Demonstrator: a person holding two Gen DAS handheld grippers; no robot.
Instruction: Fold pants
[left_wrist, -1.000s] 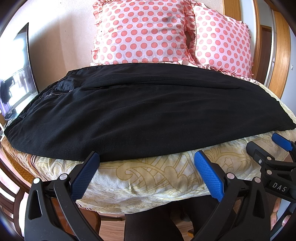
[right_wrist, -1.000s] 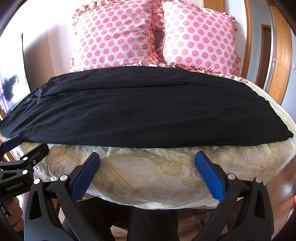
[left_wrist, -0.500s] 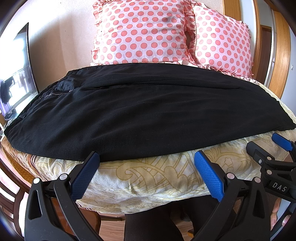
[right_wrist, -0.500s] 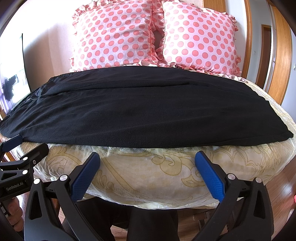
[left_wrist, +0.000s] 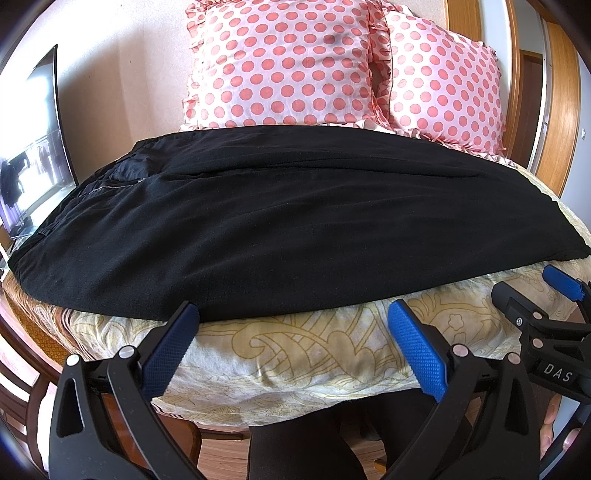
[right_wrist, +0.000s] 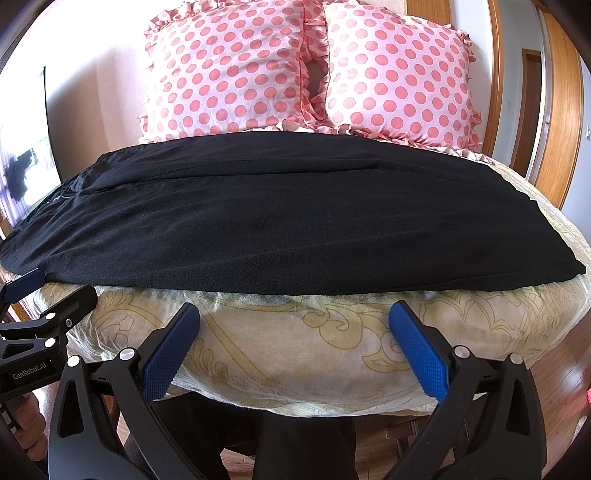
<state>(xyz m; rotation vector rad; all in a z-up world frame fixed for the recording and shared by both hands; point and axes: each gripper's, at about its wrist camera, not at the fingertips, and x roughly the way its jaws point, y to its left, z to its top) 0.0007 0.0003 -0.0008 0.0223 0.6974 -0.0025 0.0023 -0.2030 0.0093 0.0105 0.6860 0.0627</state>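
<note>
Pants (left_wrist: 295, 229), black, are laid flat across the bed (left_wrist: 295, 350), waistband at 9 o'clock and hems at 3 o'clock. In the left wrist view, the near edge of the fabric is seen at 12 o'clock from the left gripper (left_wrist: 295, 321), touching the tip of its left finger pad. In the right wrist view, the fabric edge is set just beyond the right gripper (right_wrist: 295, 317), apart from both pads. Two polka-dot pillows (right_wrist: 306, 70) are propped behind the pants. Both grippers are spread wide; nothing is held.
</note>
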